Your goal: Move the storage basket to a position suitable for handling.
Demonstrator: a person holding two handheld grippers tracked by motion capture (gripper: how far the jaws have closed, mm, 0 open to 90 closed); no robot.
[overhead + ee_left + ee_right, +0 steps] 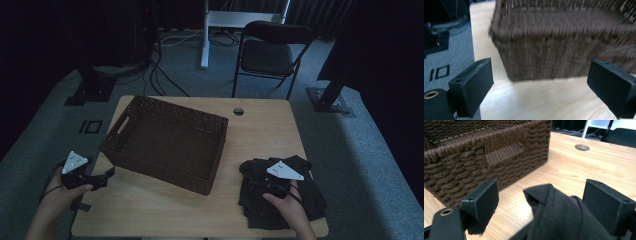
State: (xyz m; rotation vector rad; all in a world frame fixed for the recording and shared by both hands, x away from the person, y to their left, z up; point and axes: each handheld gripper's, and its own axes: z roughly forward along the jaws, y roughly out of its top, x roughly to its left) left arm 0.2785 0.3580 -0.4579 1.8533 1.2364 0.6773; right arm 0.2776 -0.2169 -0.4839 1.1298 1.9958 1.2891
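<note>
1. The right gripper point(260, 186) hovers over the dark folded garment point(307, 195) at about 4 o'clock on the counter point(165, 210). Its jaws stand wide apart; in the right gripper view a raised fold of the garment point(556, 212) sits between them, not yet pinched.
2. To do this step well, the person would probably lower the jaws so both straddle that fold, then close on several layers at once, so the cloth lifts as one bundle instead of unfolding.
3. The left gripper point(107, 176) waits at about 8 o'clock, jaws open and holding nothing, pointed at the near corner of the wicker basket point(564, 47), just short of it.
4. It could steady the basket wall if the garment drags against the rim.
5. The wicker basket point(122, 131) lies at the counter's centre-left, near the garment but apart from it. Its inside looks bare, though shadow hides the floor's detail.
</note>
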